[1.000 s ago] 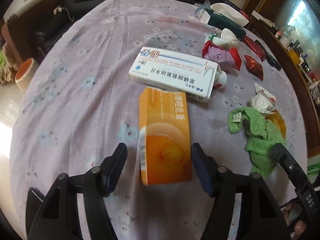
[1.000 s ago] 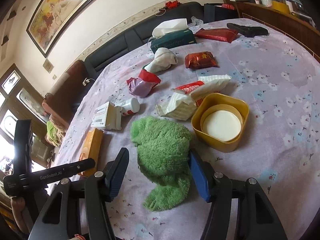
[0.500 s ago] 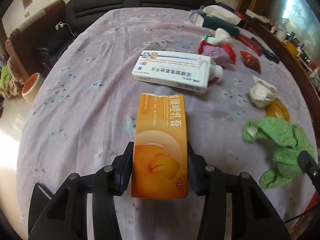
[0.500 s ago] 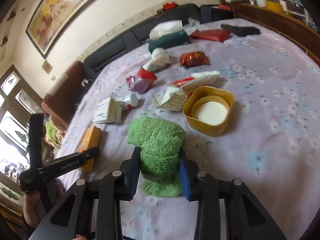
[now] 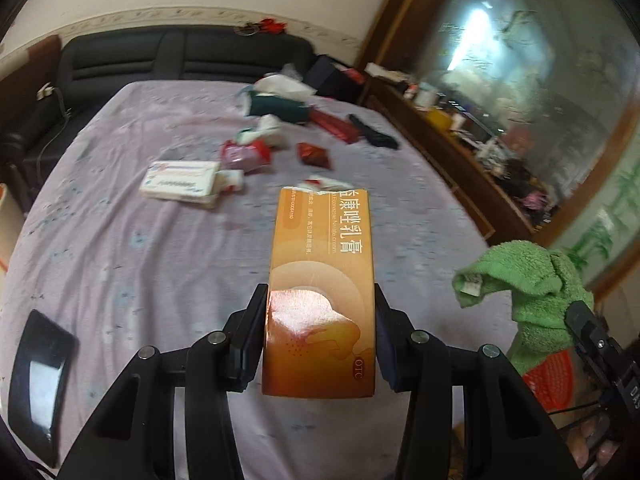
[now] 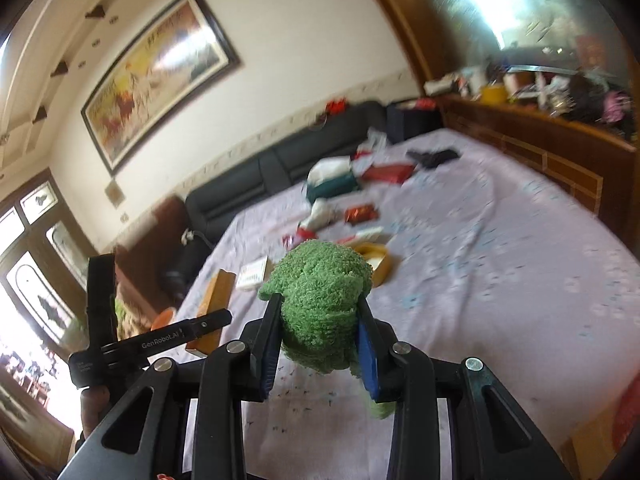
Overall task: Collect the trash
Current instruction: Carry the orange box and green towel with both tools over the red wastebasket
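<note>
A lilac floral cloth covers the surface [image 5: 120, 264]. A white medicine box [image 5: 180, 186], crumpled wrappers [image 5: 244, 154], a tissue box [image 5: 276, 106] and a yellow dish [image 6: 380, 262] lie on it.

two claws show, the left claw [image 5: 320, 344] and the right claw [image 6: 318, 350]. two medicine boxes: one orange box [image 5: 322, 280] and one white box [image 5: 180, 180] toward the tabletop's [image 5: 120, 264] left edge. one green cloth [image 6: 318, 296]. one yellow bowl [image 6: 380, 262]. one dark green tissue box [image 5: 278, 106] near the far edge. one small red packet [image 5: 314, 155], one long red pack [image 5: 334, 126], one black object [image 5: 374, 136] beside it, and one phone [image 5: 40, 376] at the near left corner.
</note>
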Available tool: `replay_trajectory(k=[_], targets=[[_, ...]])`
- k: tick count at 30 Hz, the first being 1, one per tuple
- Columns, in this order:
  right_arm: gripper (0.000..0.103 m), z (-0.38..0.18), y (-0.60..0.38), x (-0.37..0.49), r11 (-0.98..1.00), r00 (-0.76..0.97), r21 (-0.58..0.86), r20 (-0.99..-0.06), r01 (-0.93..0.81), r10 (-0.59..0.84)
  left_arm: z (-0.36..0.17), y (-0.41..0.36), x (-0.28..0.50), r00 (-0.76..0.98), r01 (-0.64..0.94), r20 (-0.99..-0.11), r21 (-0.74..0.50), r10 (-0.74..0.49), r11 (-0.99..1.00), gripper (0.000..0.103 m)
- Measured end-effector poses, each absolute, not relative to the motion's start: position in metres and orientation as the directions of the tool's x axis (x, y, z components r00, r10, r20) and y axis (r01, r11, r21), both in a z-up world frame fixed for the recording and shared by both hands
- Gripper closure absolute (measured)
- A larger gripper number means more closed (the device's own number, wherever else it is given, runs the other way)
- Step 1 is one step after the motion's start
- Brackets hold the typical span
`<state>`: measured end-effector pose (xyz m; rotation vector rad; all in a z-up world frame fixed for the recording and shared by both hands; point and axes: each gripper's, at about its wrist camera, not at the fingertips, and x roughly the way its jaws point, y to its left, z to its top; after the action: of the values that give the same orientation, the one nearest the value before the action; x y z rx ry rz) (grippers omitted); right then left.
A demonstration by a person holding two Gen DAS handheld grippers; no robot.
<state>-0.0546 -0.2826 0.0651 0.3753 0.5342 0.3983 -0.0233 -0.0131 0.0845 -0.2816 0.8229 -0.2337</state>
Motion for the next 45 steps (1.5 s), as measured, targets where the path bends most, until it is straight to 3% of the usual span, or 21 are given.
replay_trajectory(k=[20, 35, 45], targets=[[0.067, 0.132, -0.395, -0.201, 0.905, 0.969, 0.423, -0.196, -0.057, 0.153, 0.172, -0.140, -0.089, 0.618, 0.488, -0.527, -0.324, -0.583, 0.810, 0.057], [0.067, 0.151, -0.427, -0.242, 0.911, 0.989, 0.411, -0.142, 0.029, 0.032, 0.199, -0.185, -0.111, 0.577, 0.609, -0.470, -0.298, -0.668, 0.735, 0.057], [0.067, 0.149, -0.445, -0.252, 0.903, 0.989, 0.421, -0.143, 0.087, -0.028, 0.195, -0.214, -0.110, 0.538, 0.647, -0.482, -0.290, -0.692, 0.705, 0.057]])
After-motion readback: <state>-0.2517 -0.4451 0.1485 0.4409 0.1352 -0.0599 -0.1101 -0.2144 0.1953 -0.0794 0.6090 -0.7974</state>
